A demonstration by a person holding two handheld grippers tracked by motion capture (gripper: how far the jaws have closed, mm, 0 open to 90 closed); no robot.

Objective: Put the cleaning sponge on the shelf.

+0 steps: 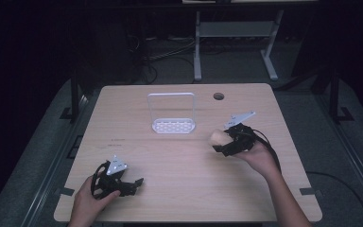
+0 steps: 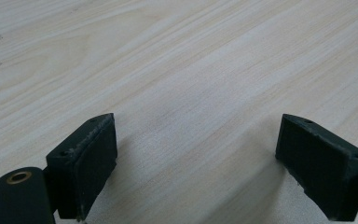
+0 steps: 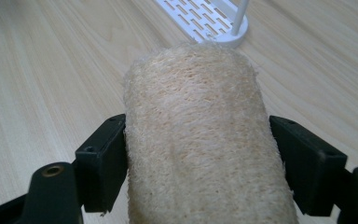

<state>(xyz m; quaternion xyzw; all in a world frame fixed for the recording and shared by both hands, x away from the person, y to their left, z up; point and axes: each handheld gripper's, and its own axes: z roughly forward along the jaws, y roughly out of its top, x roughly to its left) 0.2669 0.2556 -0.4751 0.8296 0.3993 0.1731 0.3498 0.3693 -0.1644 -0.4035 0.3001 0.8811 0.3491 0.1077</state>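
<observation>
Surface: a light wood-grain table (image 1: 179,189) with rounded corners and a small round cable hole (image 1: 218,96) near its far edge. Room: dim, with grey floor, a white-legged frame (image 1: 236,42) and loose cables beyond the table.

Item 1: loofah sponge (image 3: 200,140), tan, fibrous, roughly cylindrical. Its long axis runs along the line of the right gripper's jaws, the far end pointing toward the white rack. In the high view it (image 1: 216,138) sits raised off the tabletop at centre-right, protruding from the gripper toward the table's middle.

Item 2: right gripper (image 1: 228,144), held by the person's right hand (image 1: 260,156). Jaws closed against the sponge, one pad pressing each long side; the sponge bulges past the pads in the right gripper view.

Item 3: white rack (image 1: 172,113), a perforated base with an upright wire loop, standing at the far centre of the table, just beyond the sponge's tip.

Item 4: left gripper (image 2: 196,158), held low at the near-left of the table. Jaws spread wide, bare wood between them.
</observation>
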